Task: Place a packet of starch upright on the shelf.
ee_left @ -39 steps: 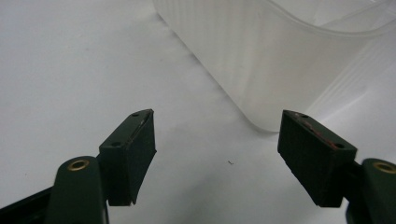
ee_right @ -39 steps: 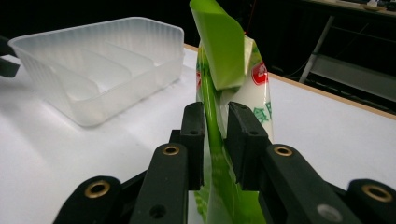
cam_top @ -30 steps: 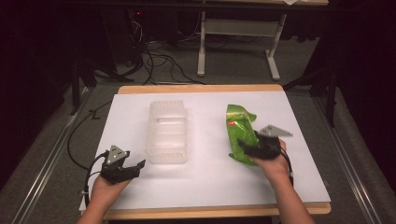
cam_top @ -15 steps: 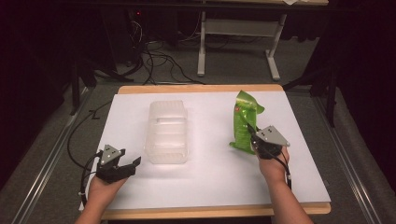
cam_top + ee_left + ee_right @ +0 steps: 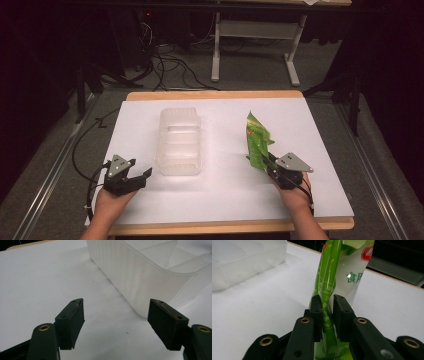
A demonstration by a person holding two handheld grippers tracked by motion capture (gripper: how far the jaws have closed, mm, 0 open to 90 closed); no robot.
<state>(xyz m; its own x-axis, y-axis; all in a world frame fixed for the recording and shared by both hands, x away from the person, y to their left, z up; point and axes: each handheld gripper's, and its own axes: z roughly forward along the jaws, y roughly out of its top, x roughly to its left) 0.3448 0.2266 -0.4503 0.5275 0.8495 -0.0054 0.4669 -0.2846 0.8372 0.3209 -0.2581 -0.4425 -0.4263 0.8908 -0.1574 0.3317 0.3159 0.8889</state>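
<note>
The green packet point(image 5: 258, 141) is held upright, pinched at its lower end by the right gripper point(image 5: 270, 162) near the tabletop's point(image 5: 225, 195) right edge, with the clear plastic box point(image 5: 179, 141) lying to its left, nearer the wide-open left gripper point(image 5: 142, 176).

A lab: floor cables point(image 5: 165, 65) (tangled), metal-framed desk point(image 5: 252, 37).

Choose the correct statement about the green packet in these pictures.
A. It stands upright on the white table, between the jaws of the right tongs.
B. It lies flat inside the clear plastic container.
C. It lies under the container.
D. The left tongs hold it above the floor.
A: the green packet stands up from the white table with its lower edge between the right tongs, apart from the clear container.
</note>
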